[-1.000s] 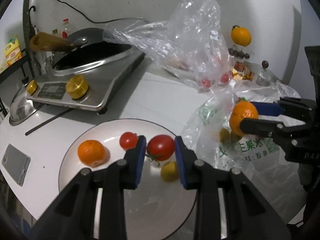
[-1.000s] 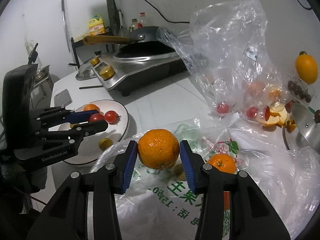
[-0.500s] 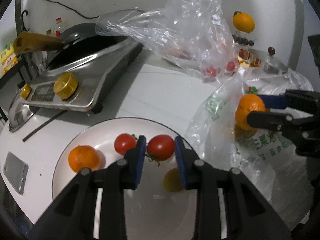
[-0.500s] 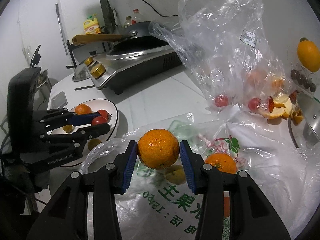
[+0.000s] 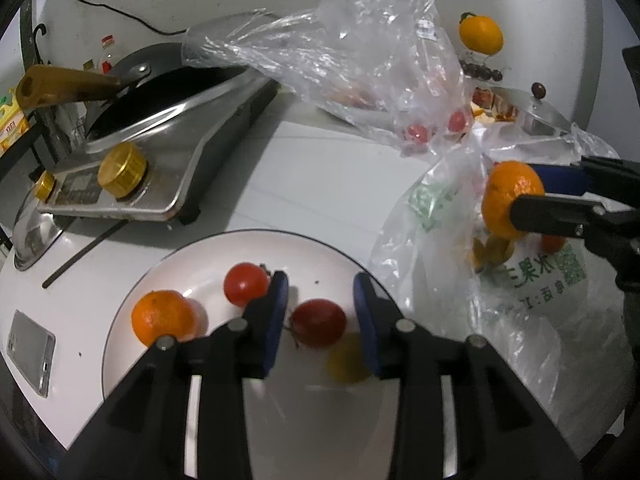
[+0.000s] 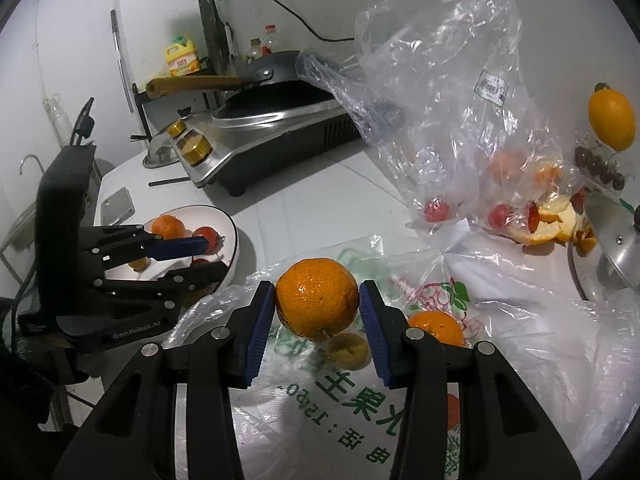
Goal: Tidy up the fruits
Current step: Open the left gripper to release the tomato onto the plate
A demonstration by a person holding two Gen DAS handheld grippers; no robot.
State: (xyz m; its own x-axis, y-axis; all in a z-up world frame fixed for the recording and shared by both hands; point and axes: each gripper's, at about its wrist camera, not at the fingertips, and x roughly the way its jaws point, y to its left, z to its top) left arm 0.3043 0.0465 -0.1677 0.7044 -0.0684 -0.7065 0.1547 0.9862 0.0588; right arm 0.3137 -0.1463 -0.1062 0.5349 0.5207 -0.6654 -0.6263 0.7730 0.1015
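The white plate [image 5: 132, 316] sat on the tabletop [image 5: 320, 184] at six o'clock in the left wrist view, evidently the collecting spot: a small orange [image 5: 162, 317] and two tomatoes lay on it. The left tool [image 5: 320, 312] was opening, its pads clear of the darker tomato [image 5: 318, 323] between them. At three o'clock, the right tool [image 6: 318, 310] pinched a dimpled, bright orange [image 6: 317, 298] above the printed bag [image 6: 344, 396], likely bound for the plate.
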